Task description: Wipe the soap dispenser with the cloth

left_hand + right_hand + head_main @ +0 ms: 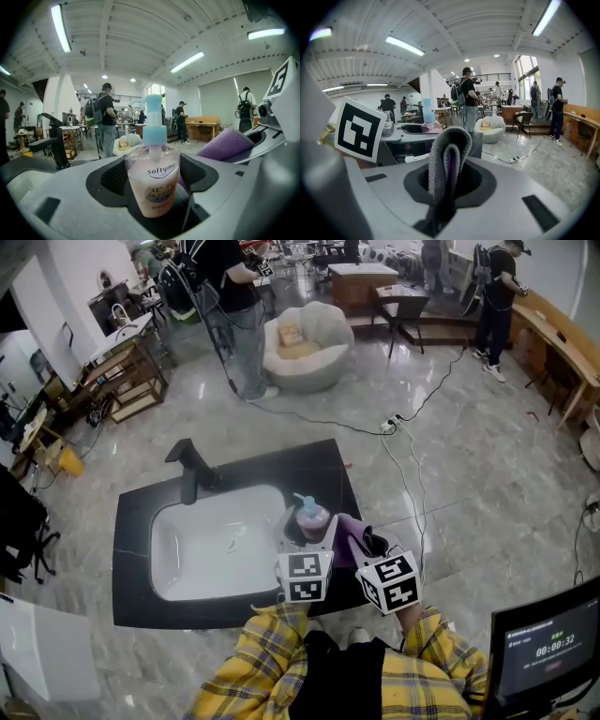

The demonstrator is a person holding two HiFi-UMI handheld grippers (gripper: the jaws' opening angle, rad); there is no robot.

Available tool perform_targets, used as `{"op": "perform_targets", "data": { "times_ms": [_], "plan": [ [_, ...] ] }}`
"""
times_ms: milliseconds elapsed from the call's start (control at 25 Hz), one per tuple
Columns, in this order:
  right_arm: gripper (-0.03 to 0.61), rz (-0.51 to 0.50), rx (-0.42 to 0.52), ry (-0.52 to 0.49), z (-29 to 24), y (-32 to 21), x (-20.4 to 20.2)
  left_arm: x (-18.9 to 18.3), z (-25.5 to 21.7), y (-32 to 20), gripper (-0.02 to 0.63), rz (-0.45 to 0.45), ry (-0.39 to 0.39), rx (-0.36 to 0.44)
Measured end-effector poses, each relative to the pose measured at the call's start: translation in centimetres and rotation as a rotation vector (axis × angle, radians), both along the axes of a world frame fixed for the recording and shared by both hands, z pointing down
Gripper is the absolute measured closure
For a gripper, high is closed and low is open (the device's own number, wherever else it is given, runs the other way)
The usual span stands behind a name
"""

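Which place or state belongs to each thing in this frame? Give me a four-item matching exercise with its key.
Things:
1. soap dispenser
2. cloth
3. faucet
4. basin

Places or states:
A. white, set in the dark counter
B. folded, clamped in the right gripper
C. upright, held by the left gripper
D. black, standing at the basin's rim

Pairs: 1-C, 2-B, 3-D, 4-A
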State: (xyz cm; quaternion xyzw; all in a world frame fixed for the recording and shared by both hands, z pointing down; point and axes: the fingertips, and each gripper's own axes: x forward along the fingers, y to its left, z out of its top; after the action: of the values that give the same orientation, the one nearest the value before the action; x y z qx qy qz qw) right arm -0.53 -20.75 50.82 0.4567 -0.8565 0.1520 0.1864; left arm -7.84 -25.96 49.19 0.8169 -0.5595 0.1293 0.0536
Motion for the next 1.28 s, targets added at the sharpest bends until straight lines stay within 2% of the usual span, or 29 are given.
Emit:
{"op": "perform_targets", "data": {
  "times_ms": [240, 760, 880, 1120, 1280],
  "plan": [
    [0.535, -0.014, -0.006, -0.004, -0.31, -0.14, 0.24, 0.3, -0.44, -0.3, 0.275, -0.077, 0.0, -0.016],
    [0.535, -0.039, -0.007, -0.018, -0.69, -0.55, 0.17, 0.42, -0.61, -0.44, 0.275, -0.159, 0.002, -0.032],
    [0.535, -0.043, -0.007, -0.022, -0.71, -0.59, 0.02, 0.39, -0.62, -0.42, 0.275, -0.147, 0.006, -0.032],
    [0.535, -0.043, -0.012, -0.031, -0.68, -0.7, -0.05, 1.04, -0.77, -0.55, 0.273, -0.038, 0.07, -0.028],
    [0.535, -0.041, -0.013, -0.033, -0.53, -0.57, -0.17, 1.02, -0.25, 0.0, 0.273, -0.016, 0.089, -0.035]
  ]
}}
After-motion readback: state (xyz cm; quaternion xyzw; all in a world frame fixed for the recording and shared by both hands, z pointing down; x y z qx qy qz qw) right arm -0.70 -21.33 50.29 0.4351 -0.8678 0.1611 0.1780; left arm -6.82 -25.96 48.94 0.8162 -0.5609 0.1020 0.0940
